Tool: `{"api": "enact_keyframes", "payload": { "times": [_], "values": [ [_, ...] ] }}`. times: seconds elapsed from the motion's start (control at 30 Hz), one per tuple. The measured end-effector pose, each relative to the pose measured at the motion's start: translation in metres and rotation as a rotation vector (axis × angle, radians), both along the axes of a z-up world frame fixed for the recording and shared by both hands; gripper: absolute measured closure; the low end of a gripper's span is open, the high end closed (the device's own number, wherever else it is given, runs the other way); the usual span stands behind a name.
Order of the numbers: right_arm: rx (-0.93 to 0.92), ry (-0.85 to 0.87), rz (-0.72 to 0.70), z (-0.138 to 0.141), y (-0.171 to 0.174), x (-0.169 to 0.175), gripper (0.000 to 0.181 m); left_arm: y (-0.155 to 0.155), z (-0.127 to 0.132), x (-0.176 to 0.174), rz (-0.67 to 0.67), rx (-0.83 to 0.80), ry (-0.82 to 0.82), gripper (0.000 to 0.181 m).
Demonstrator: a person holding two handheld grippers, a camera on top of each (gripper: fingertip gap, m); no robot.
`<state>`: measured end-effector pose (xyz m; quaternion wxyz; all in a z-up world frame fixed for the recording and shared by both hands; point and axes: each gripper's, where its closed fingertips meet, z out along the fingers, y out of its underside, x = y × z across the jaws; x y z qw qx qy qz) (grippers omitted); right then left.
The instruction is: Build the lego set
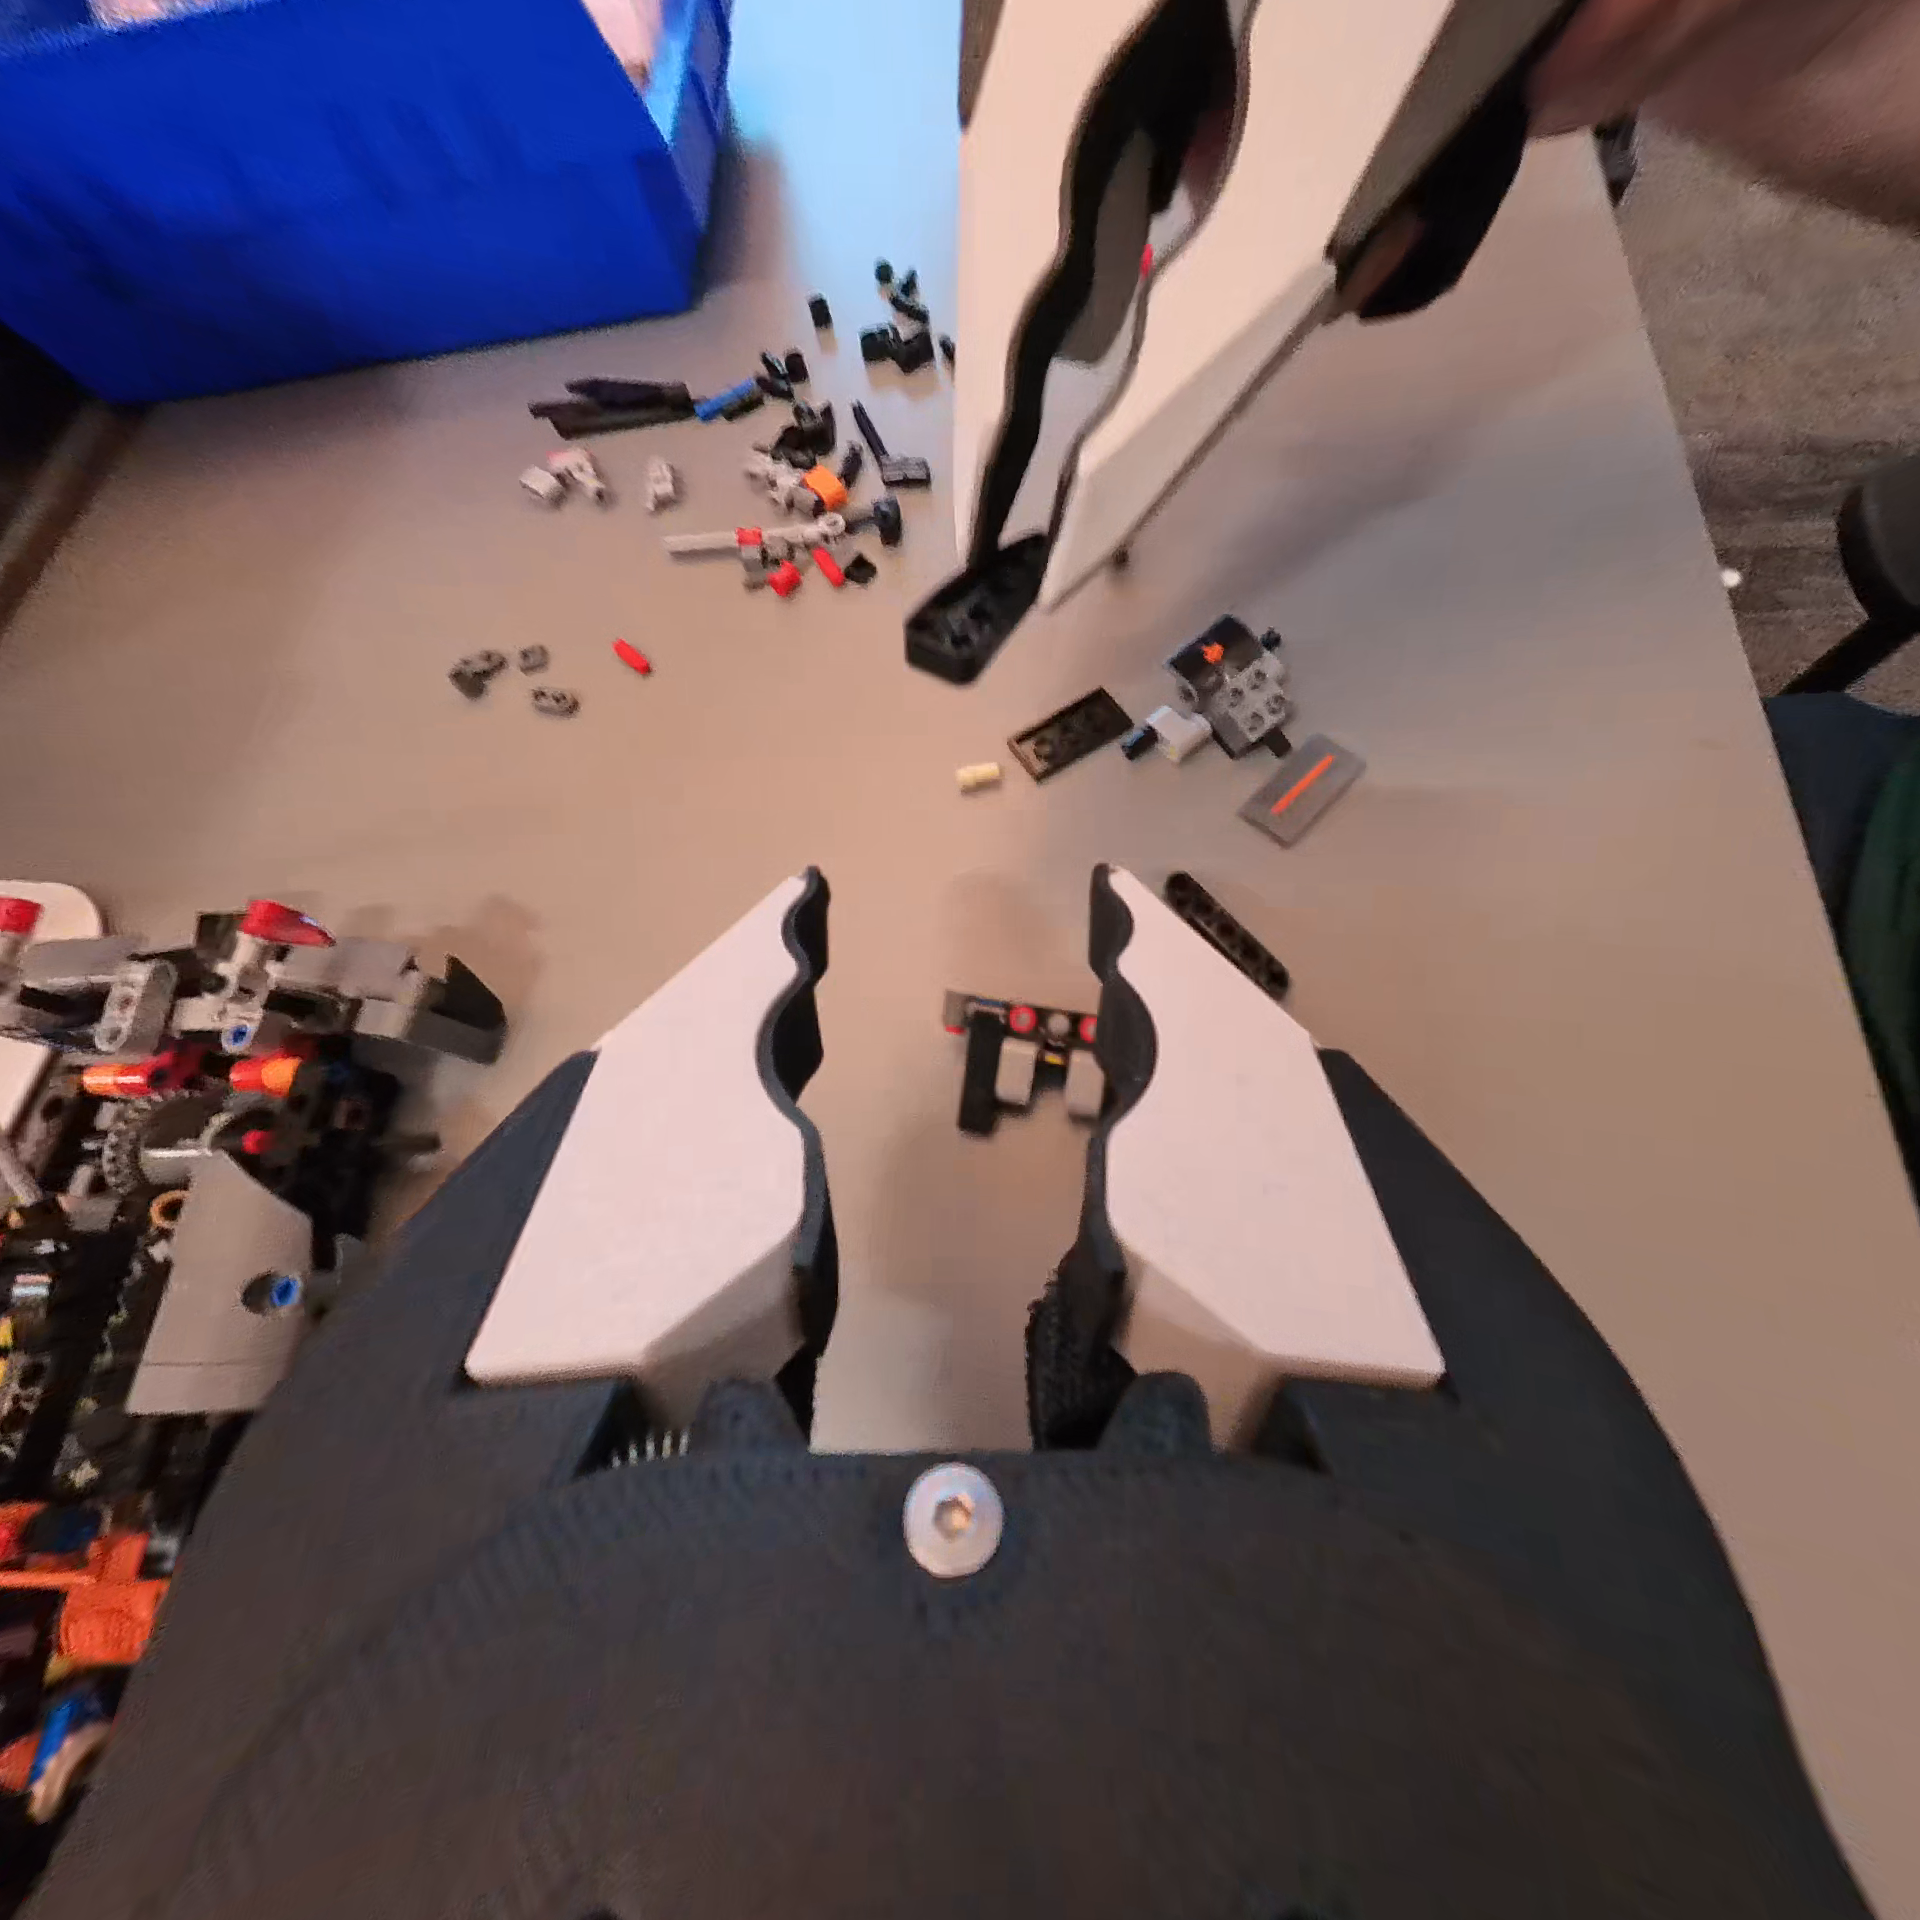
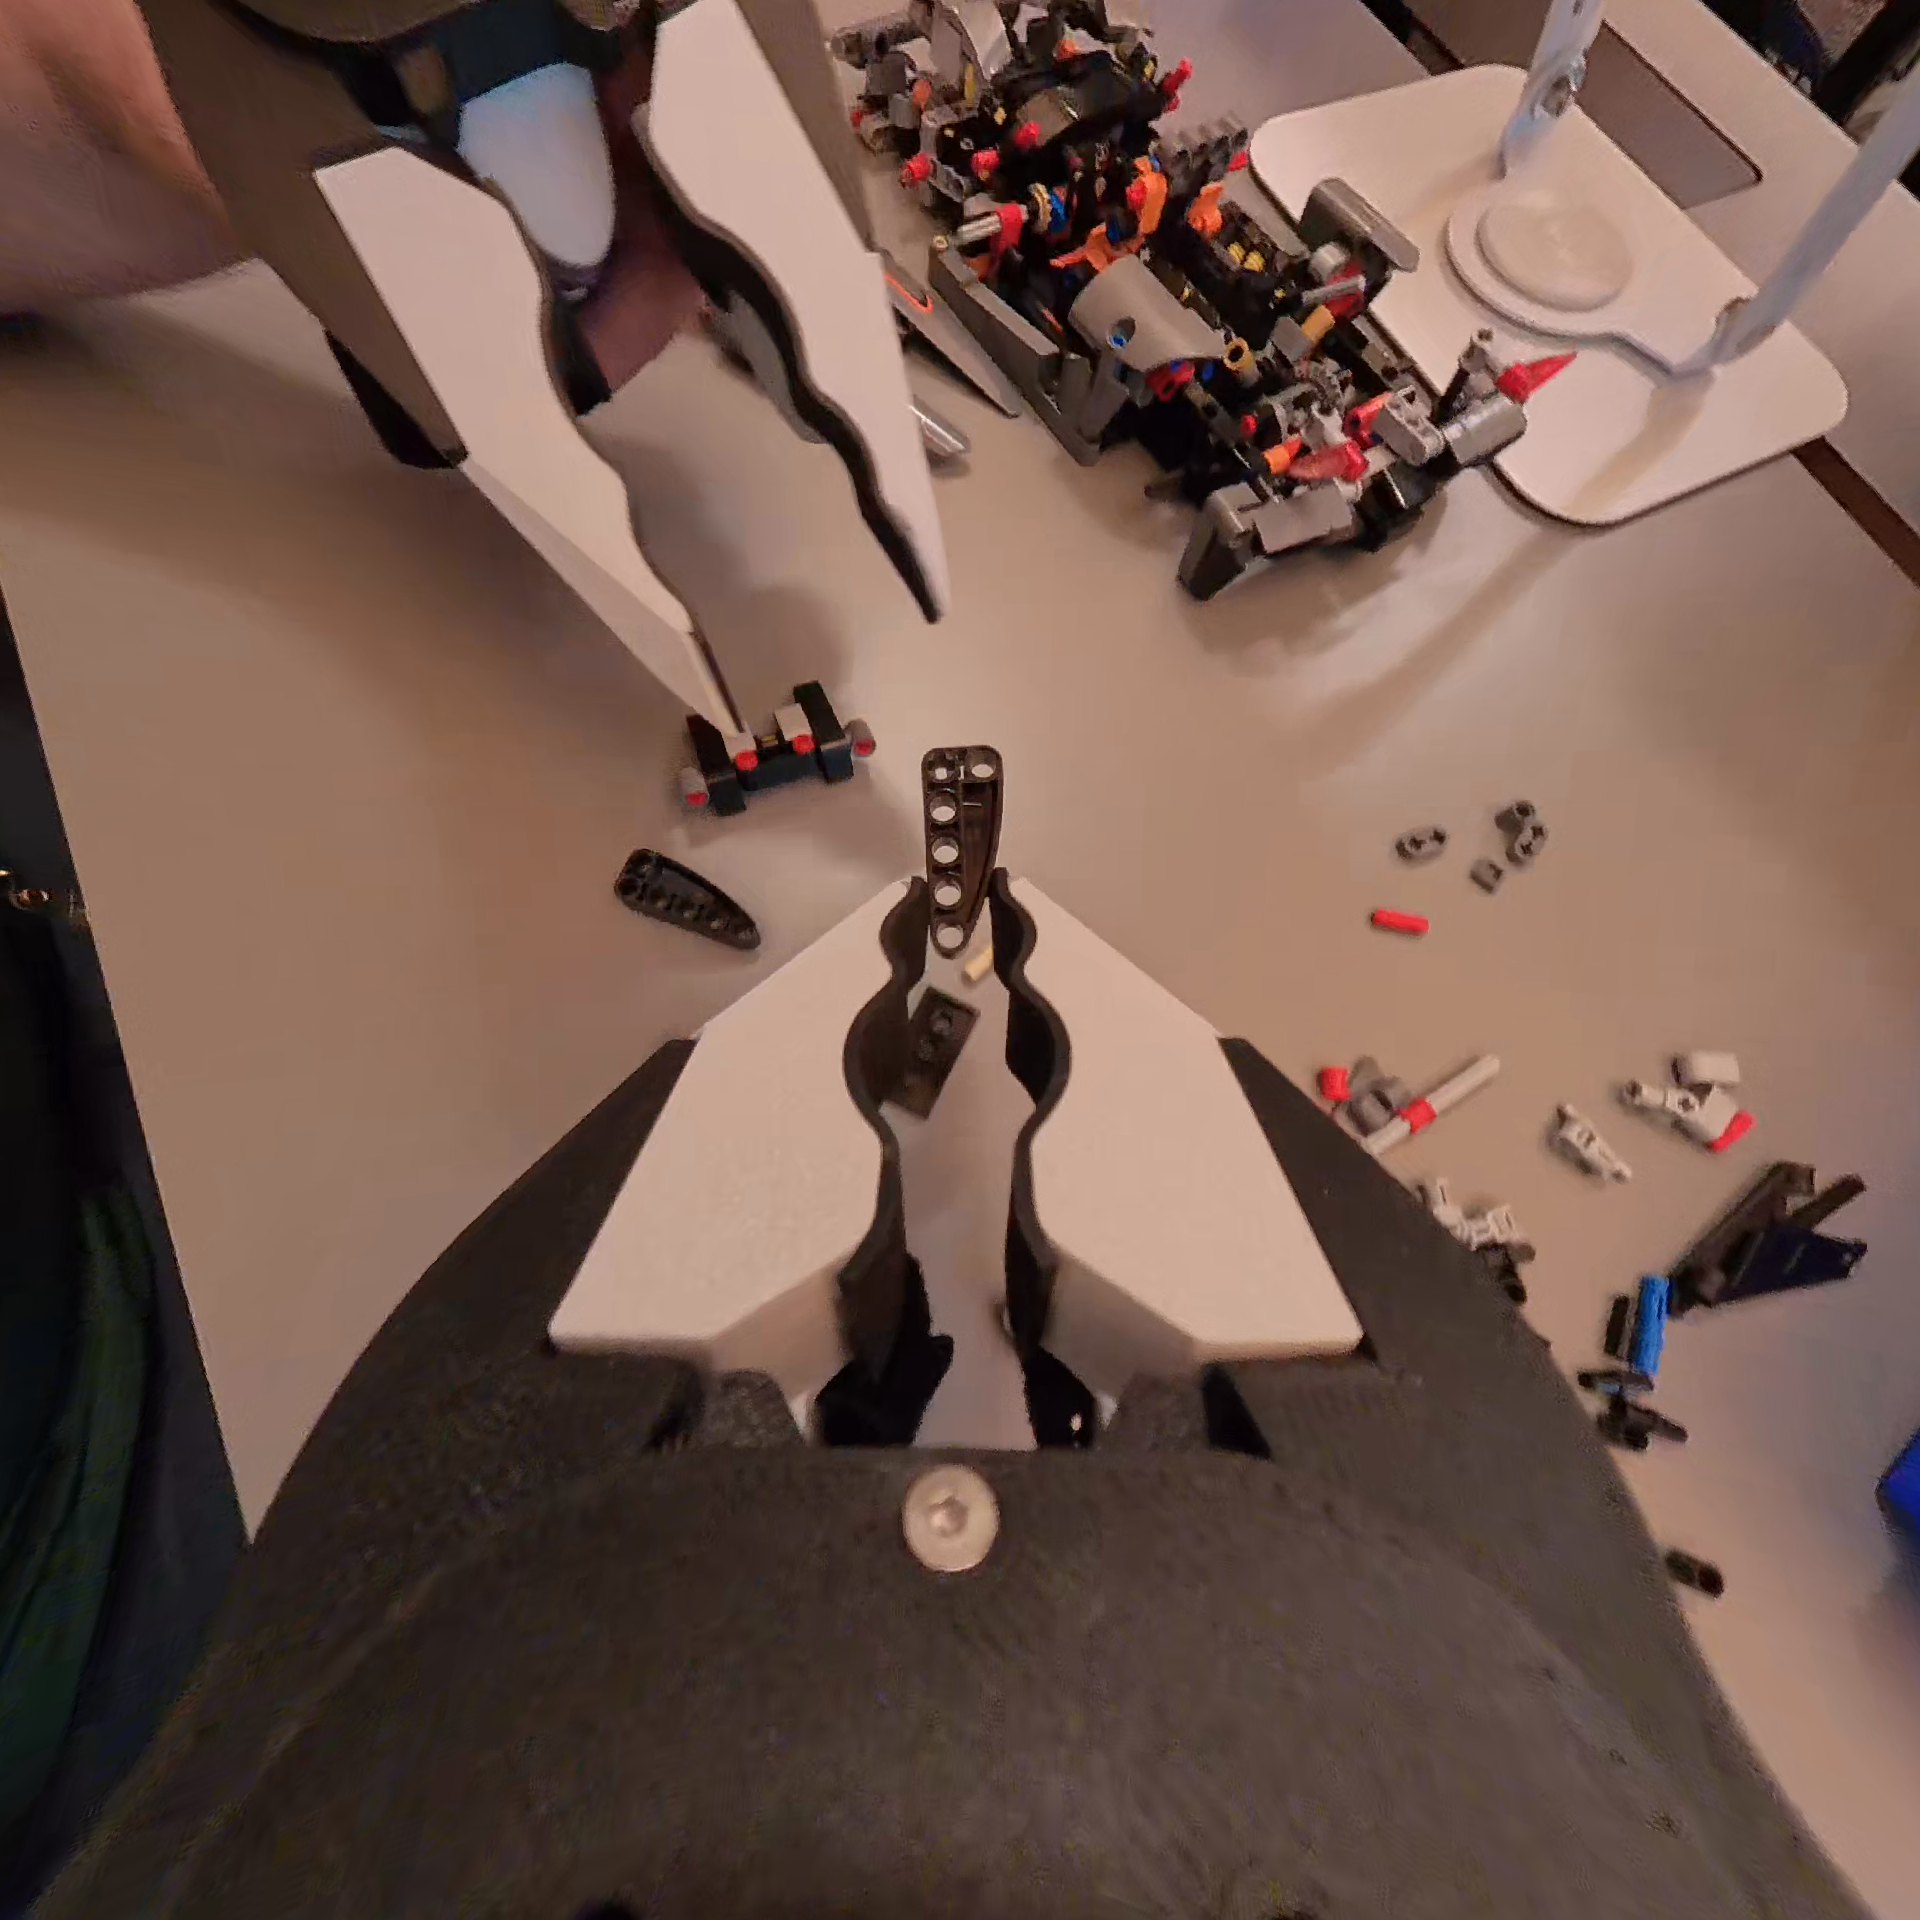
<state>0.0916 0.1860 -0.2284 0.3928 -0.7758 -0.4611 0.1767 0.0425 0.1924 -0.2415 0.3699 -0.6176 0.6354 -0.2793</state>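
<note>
My right gripper (image 2: 958, 888) is shut on a black tapered panel with holes (image 2: 956, 831) and holds it above the table. In the left wrist view this panel (image 1: 971, 623) hangs from the right gripper's tips. My left gripper (image 1: 961, 894) is open and empty, just above a small black, grey and red subassembly (image 1: 1023, 1060). The right wrist view shows that subassembly (image 2: 774, 753) under the left gripper (image 2: 831, 665). A second black tapered panel (image 1: 1226, 930) lies beside it on the table (image 2: 686, 899). The partly built car model (image 2: 1174, 281) stands farther off (image 1: 187, 1091).
A blue bin (image 1: 312, 187) stands at the far left. Loose parts (image 1: 790, 457) are scattered mid-table. A grey block assembly (image 1: 1231, 686), black plate (image 1: 1070, 732), striped grey tile (image 1: 1304, 790) and tan pin (image 1: 977, 777) lie near the right gripper. A white stand base (image 2: 1558, 291) is behind the model.
</note>
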Motion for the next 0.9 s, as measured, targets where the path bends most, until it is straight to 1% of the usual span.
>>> {"api": "enact_keyframes", "payload": {
  "times": [0.03, 0.17, 0.3, 0.57, 0.77, 0.9],
  "values": [
    [0.001, -0.002, 0.01, 0.0, 0.002, -0.003, 0.172, 0.003, 0.003, 0.002, -0.002, 0.001, -0.021, 0.132],
    [0.003, -0.004, 0.043, 0.002, 0.007, -0.014, 0.172, 0.004, 0.008, 0.008, -0.014, 0.043, -0.104, 0.134],
    [0.007, -0.01, 0.064, 0.002, 0.012, -0.021, 0.171, 0.007, 0.001, 0.006, -0.003, 0.067, -0.108, 0.135],
    [0.031, -0.05, 0.113, -0.001, 0.02, -0.033, 0.171, 0.014, 0.001, 0.004, 0.017, 0.023, -0.149, 0.136],
    [0.067, -0.105, 0.142, -0.003, 0.022, -0.04, 0.172, 0.01, 0.006, 0.007, 0.007, -0.084, -0.212, 0.136],
    [0.08, -0.108, 0.152, 0.0, 0.022, -0.043, 0.172, 0.009, 0.01, 0.007, 0.007, -0.137, -0.244, 0.138]
  ]
}}
